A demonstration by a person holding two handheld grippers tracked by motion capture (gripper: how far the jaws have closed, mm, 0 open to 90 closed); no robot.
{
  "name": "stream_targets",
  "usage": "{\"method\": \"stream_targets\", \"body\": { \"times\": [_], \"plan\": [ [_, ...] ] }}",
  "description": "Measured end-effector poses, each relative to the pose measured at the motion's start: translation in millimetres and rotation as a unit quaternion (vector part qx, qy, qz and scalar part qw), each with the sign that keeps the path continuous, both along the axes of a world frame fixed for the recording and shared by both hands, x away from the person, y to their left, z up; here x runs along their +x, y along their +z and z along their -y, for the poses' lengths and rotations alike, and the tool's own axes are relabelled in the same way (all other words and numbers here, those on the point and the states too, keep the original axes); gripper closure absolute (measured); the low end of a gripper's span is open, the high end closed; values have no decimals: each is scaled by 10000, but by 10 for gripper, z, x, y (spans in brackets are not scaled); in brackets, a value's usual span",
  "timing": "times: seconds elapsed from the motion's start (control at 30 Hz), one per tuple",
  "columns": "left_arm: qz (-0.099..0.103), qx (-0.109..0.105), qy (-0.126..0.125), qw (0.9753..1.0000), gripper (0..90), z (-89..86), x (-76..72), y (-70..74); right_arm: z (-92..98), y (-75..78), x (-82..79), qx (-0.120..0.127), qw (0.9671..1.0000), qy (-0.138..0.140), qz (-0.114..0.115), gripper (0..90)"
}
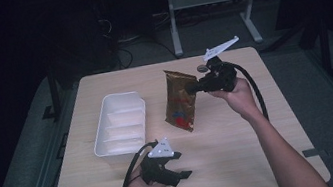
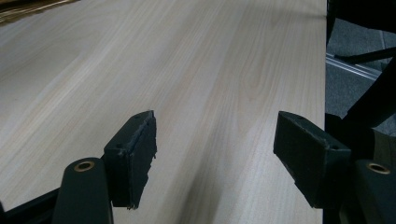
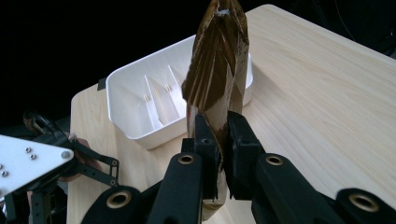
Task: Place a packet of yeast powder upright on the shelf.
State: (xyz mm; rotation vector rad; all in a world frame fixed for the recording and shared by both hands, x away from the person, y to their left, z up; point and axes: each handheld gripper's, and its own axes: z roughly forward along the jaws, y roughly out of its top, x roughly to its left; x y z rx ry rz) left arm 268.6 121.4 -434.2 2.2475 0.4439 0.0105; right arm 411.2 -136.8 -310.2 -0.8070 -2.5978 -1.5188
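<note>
Black tools (image 1: 193,88), brass-ringed pivots, grey screwed triangular plates (image 1: 161,148), thick black cables (image 1: 254,90); bare forearms.

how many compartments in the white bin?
4, in a row along the white plastic divided bin left of the gold-brown foil snack bag held by the right gripper; three dividers visible.

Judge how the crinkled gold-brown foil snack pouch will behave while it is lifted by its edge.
The crinkled gold-brown foil snack pouch probably flexes rather than staying stiff: its film creases where the right tool pinches it. It looks light, hanging from one edge grip above the pale wooden table. The glossy foil may be slippery, so it could slide or swing.
</note>
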Motion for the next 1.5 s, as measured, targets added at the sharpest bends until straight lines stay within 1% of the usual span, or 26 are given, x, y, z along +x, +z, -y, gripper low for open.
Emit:
{"method": "stream_targets", "body": {
  "times": [0.4,0.5,0.6,0.7,0.9,1.0,1.17,1.23,1.3,1.5],
  "plan": [
    [18,-3,-25,10000,293,-2,-10,-1,-134,43,82,43,10000,78,15,838],
    [3,-3,-27,10000,292,0,-13,-6,-177,62,95,44,9999,114,49,838],
    [-20,-11,-16,10000,285,-4,-17,-6,-213,68,114,41,9999,133,29,838],
    [25,4,-32,10000,285,-8,-29,4,-256,74,128,72,9998,171,25,838],
    [21,16,-45,10000,285,-9,-31,3,-389,116,148,76,9995,289,74,838],
    [30,2,-40,10000,286,-10,-34,4,-438,128,159,119,9994,314,98,839],
    [8,-2,-19,10000,285,-19,-27,-6,-528,153,190,82,9992,383,100,838],
    [20,-7,-21,10000,285,-23,-25,-3,-575,175,199,80,9990,421,96,838],
    [32,-16,-19,10000,285,-27,-25,0,-622,196,203,81,9988,456,147,838],
    [29,-7,-28,10000,285,-36,-22,-2,-752,227,237,55,9984,545,146,839]
  ]
}}
